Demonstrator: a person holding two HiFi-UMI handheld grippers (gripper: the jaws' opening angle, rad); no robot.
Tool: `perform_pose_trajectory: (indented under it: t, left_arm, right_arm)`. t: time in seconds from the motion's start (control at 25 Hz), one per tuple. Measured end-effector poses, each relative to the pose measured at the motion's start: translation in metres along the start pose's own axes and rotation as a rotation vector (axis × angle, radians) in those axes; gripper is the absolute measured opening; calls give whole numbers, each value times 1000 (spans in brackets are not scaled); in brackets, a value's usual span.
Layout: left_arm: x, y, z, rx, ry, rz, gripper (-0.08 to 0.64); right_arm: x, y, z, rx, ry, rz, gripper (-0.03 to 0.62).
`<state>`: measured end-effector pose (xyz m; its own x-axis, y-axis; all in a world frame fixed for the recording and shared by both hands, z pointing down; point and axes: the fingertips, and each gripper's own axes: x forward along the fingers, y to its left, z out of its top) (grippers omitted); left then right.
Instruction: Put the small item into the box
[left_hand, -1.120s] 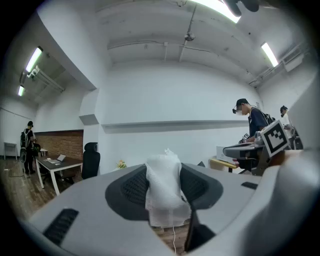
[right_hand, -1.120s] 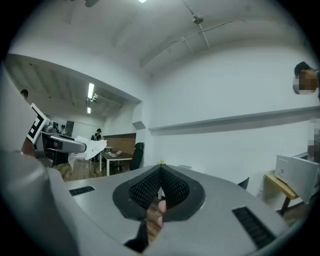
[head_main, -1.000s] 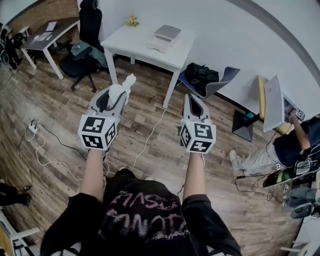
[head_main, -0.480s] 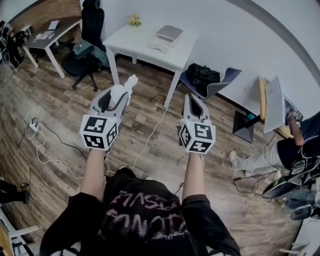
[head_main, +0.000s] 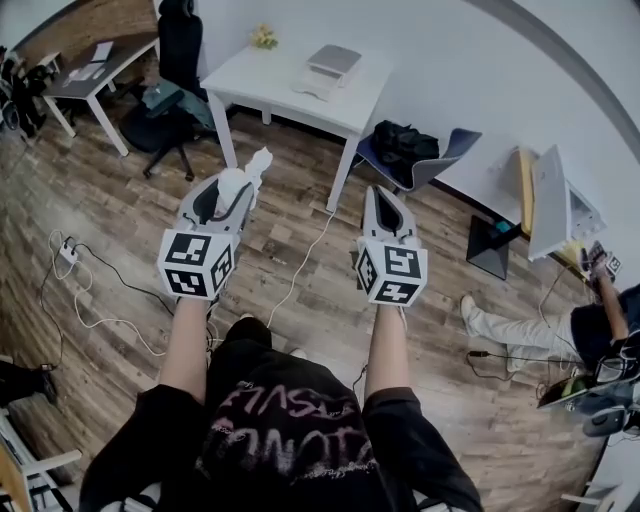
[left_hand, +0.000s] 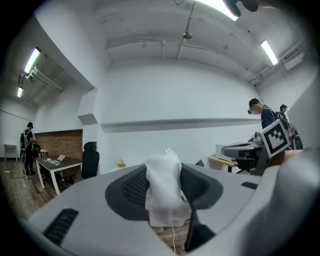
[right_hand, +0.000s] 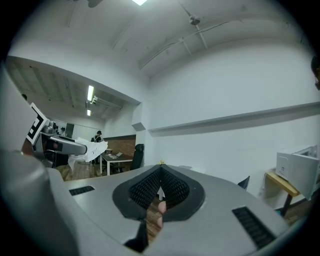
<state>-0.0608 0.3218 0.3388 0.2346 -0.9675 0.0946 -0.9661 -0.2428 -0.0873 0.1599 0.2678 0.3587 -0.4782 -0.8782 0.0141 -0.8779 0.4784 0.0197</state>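
Above floor: left gripper (head_main: 246, 180) clamps white tissue (head_main: 262, 158); right gripper (head_main: 379, 192) jaws closed.

Open wooden floor (head_main: 110, 200) lies under and ahead of my left claw (head_main: 243, 185), plugged with a white tissue wad (head_main: 258, 162), and my right claw (head_main: 381, 195). There is a clear gap between the two. A white cable (head_main: 297, 268) trails there. Beyond stand the white table (head_main: 260, 85), a black office chair (head_main: 180, 50) at its left and a bag-laden chair (head_main: 450, 150) at its right.
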Motion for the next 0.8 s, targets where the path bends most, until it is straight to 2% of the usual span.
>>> perform_pose_trajectory:
  t: [0.36,0.8]
  left_arm:
    - [24,4,-3,15,6,-13,183]
    - [81,38,-14,-5,33,-28,183]
  right_arm:
    - [22,-11,-6,10,2,-1,9]
    - [85,-23,-17,6,33,-10,9]
